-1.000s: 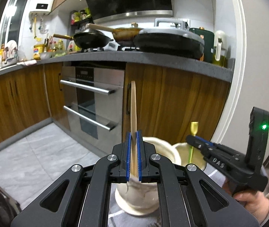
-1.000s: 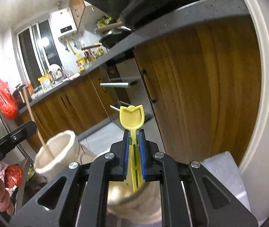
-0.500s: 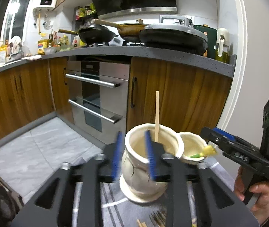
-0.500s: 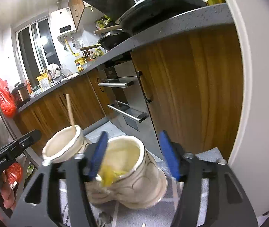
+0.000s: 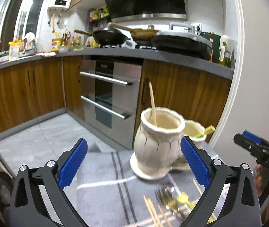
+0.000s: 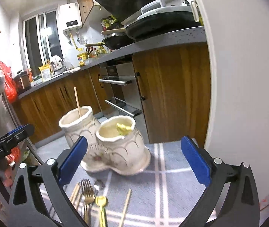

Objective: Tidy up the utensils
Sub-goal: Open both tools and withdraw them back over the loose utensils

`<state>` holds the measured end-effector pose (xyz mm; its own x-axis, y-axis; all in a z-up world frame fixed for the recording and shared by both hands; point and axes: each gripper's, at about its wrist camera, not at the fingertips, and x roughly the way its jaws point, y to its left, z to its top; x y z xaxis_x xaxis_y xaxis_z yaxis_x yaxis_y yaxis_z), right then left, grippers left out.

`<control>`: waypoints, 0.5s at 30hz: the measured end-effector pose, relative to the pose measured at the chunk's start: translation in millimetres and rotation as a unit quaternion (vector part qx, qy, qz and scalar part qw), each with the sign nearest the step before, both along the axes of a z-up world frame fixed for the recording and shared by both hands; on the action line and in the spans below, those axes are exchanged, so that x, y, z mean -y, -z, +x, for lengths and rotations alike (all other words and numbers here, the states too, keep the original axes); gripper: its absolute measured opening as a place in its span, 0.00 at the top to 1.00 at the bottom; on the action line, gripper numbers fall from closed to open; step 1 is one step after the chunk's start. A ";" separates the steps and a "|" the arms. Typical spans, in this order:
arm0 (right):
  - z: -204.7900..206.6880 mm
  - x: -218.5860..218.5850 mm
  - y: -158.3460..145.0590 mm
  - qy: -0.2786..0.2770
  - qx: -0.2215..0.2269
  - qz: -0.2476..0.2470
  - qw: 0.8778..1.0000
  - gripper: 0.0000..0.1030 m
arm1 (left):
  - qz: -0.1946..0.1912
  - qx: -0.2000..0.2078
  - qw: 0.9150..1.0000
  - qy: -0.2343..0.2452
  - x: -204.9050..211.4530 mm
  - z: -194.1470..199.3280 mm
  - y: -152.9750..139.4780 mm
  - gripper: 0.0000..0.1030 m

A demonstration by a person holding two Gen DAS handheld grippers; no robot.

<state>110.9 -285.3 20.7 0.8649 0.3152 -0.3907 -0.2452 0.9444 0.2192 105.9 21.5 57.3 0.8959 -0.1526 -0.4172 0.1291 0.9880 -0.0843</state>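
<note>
A cream ceramic double holder (image 5: 159,143) stands on the striped cloth; it also shows in the right wrist view (image 6: 115,143). A wooden chopstick (image 5: 152,104) stands in the left pot and shows in the right wrist view too (image 6: 77,102). A yellow spoon (image 6: 123,127) lies in the right pot, its end also visible in the left wrist view (image 5: 209,130). My left gripper (image 5: 134,162) is open and empty, back from the holder. My right gripper (image 6: 134,162) is open and empty. Loose chopsticks (image 5: 153,210), forks (image 6: 86,191) and a yellow spoon (image 6: 101,202) lie on the cloth.
The grey striped cloth (image 6: 172,179) covers the table. A white wall (image 6: 244,75) rises at the right. Wooden kitchen cabinets and an oven (image 5: 108,98) stand beyond the table edge. The other gripper shows in each view's side (image 5: 263,155) (image 6: 7,141).
Both grippers opened and let go: the chopstick now stands in the left pot and the yellow spoon lies in the right pot. Both grippers pulled back and up from the holder.
</note>
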 end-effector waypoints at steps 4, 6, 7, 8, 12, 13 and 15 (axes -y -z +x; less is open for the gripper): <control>-11.5 5.0 6.4 -0.002 -0.018 -0.014 1.000 0.05 | 0.028 -0.025 0.999 -0.003 0.1 -12.2 15.5 0.05; -17.3 7.1 10.3 -0.003 -0.023 -0.022 0.999 0.05 | 0.036 -0.043 0.998 -0.001 -1.5 -17.7 25.5 0.05; -20.1 7.7 12.5 -0.003 -0.026 -0.024 0.999 0.05 | 0.038 -0.051 0.998 -0.001 -2.2 -20.5 31.3 0.05; -22.0 8.0 14.1 -0.003 -0.029 -0.024 0.999 0.05 | 0.040 -0.063 0.997 -0.001 -1.8 -23.0 38.8 0.05; -30.7 5.8 25.2 -0.012 -0.045 -0.032 0.998 0.05 | 0.053 -0.098 0.994 0.001 1.3 -30.1 63.8 0.05; -32.6 4.6 28.5 -0.015 -0.049 -0.035 0.998 0.05 | 0.056 -0.106 0.993 0.000 1.6 -32.1 70.7 0.05; -34.9 1.5 33.9 -0.018 -0.057 -0.040 0.997 0.05 | 0.059 -0.124 0.990 0.001 3.4 -35.1 82.1 0.05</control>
